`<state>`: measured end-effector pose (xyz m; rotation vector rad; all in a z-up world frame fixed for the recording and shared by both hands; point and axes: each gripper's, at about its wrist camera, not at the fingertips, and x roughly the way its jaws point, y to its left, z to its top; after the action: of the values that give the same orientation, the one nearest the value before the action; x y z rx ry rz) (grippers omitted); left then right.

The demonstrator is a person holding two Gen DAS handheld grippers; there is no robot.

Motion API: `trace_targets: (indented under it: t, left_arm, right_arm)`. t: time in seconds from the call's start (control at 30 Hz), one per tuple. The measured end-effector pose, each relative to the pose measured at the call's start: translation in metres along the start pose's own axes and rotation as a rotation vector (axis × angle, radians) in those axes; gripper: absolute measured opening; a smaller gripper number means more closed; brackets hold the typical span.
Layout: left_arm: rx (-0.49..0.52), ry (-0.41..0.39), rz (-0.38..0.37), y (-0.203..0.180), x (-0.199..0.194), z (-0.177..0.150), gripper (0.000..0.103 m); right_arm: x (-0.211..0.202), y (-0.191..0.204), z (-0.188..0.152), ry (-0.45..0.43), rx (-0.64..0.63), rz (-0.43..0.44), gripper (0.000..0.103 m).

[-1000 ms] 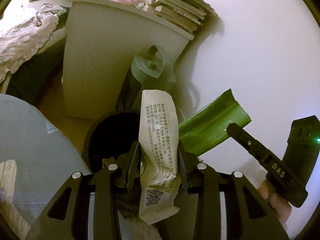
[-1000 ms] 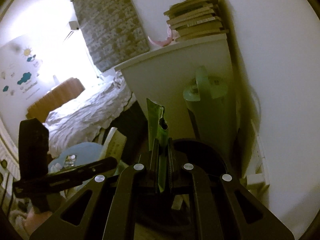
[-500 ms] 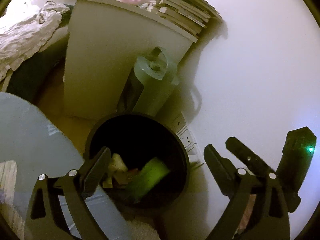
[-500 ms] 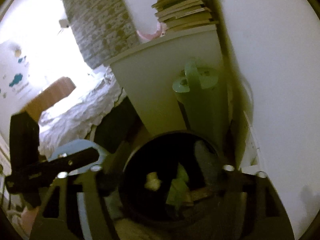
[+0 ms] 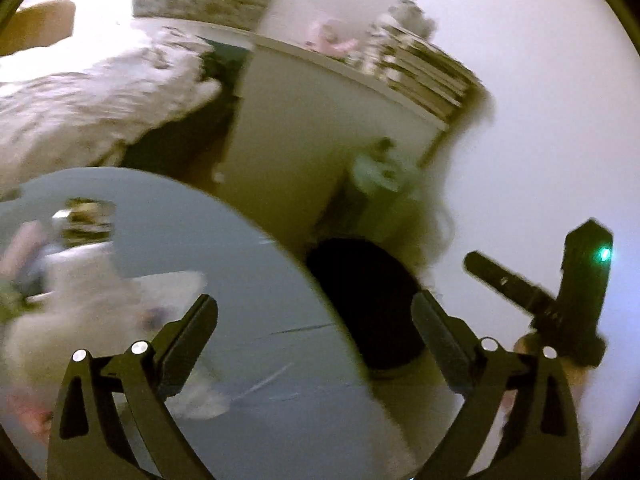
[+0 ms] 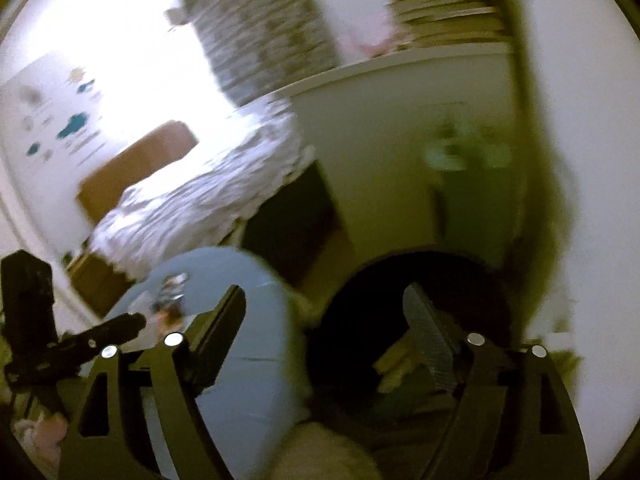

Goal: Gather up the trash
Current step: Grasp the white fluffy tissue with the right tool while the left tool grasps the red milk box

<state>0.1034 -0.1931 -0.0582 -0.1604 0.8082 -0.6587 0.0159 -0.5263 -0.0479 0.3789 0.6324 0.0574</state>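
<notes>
Wrappers [image 6: 394, 364] lie inside my black bin [image 6: 352, 320] while I hold the left gripper [image 5: 314, 320] and right gripper [image 6: 324, 312] spread, empty, with blurred litter [image 5: 86, 216] seemingly left on the blue table [image 5: 240, 280].

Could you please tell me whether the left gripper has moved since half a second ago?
Yes. The left gripper has swung left: the black bin now sits right of centre.

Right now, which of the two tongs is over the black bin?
The right tongs: the bin lies between its open fingers. The left tongs are mostly over the blue table.
</notes>
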Motion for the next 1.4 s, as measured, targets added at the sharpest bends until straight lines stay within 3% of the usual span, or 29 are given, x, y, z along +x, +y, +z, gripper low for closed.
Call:
trace_targets:
  t: [0.2,0.37,0.57,0.8,0.9,0.93,1.23,1.4]
  left_arm:
    - [-0.093,-0.024,0.219,0.071,-0.053,-0.031,0.097]
    - [-0.101,0.031,0.394,0.119,-0.067,-0.059,0.097]
    - [-0.037,0.091,0.417,0.135,-0.069,-0.078,0.097]
    - [0.028,0.105,0.402,0.132,-0.072,-0.088,0.097]
    - [0.056,0.124,0.403,0.134,-0.065,-0.088,0.097]
    - [0.069,0.132,0.406,0.135,-0.062,-0.088,0.097]
    - [0.11,0.139,0.351,0.144,-0.052,-0.077,0.098]
    - [0.126,0.173,0.308,0.141,-0.05,-0.075,0.098]
  right_arm:
    - [0.034,0.074,0.006,0.141,-0.103,0.222,0.081]
    - [0.062,0.153,0.004,0.271,-0.24,0.399,0.086]
    - [0.102,0.252,-0.016,0.423,-0.428,0.508,0.086]
    - [0.161,0.323,-0.063,0.561,-0.625,0.429,0.084]
    - [0.176,0.327,-0.081,0.568,-0.702,0.338,0.05]
    - [0.177,0.324,-0.082,0.564,-0.699,0.333,0.045]
    - [0.127,0.253,-0.024,0.413,-0.327,0.45,0.041]
    - [0.092,0.218,-0.01,0.355,-0.223,0.464,0.041]
